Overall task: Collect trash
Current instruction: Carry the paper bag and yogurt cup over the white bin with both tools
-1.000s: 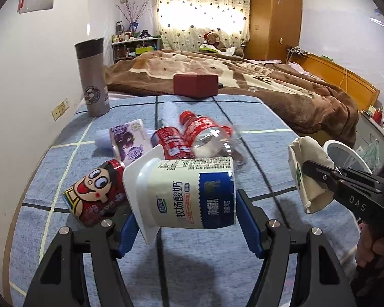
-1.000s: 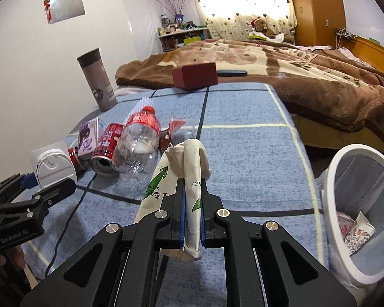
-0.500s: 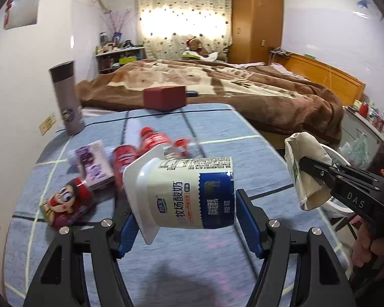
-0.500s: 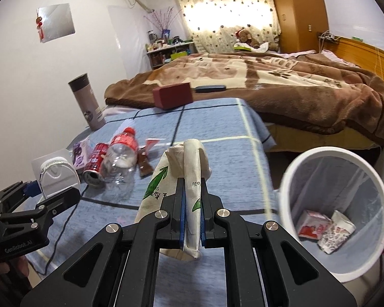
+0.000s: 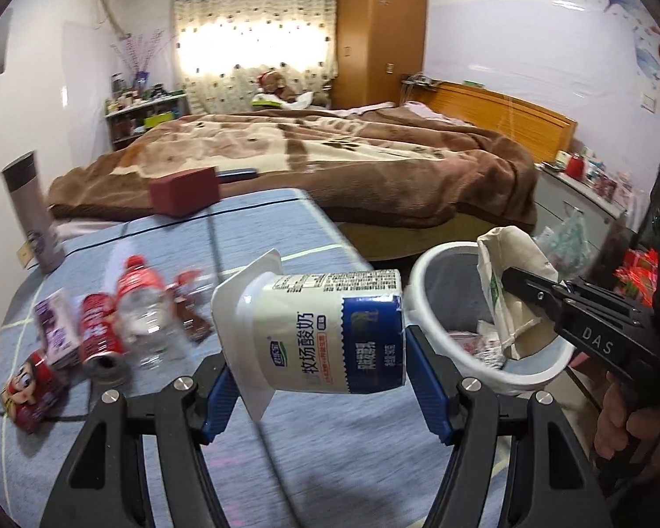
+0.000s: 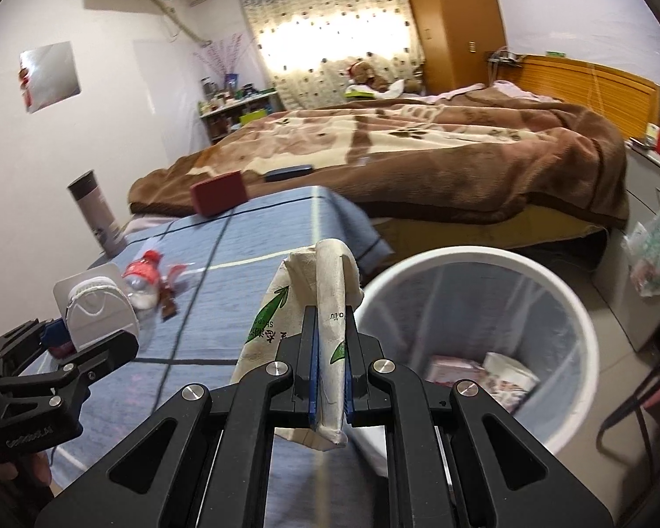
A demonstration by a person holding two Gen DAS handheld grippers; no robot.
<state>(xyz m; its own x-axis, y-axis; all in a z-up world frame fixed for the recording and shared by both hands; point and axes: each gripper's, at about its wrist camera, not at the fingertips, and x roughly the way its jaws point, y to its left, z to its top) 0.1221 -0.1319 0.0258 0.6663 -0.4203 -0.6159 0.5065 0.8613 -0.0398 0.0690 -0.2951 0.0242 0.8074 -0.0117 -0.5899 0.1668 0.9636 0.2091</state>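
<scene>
My left gripper (image 5: 317, 378) is shut on a white and blue yogurt cup (image 5: 325, 334), held sideways above the blue cloth, just left of the white trash bin (image 5: 422, 303). My right gripper (image 6: 330, 369) is shut on a flattened beige paper bag with green print (image 6: 317, 303), held at the bin's (image 6: 563, 295) near left rim. In the left wrist view the bag (image 5: 510, 273) hangs over the bin's mouth. The bin holds a few wrappers (image 6: 501, 378).
On the blue table cloth (image 5: 251, 237) lie a plastic bottle (image 5: 141, 308), a red can (image 5: 99, 336), a purple carton (image 5: 55, 330) and a red cartoon can (image 5: 28, 389). A grey tumbler (image 5: 33, 213) and a red box (image 5: 185, 198) stand further back. A bed with a brown blanket (image 6: 440, 154) lies beyond.
Both grippers have swung right from the pile of trash toward the bin, each keeping its load. The bin now fills the right wrist view and appears behind the cup.
</scene>
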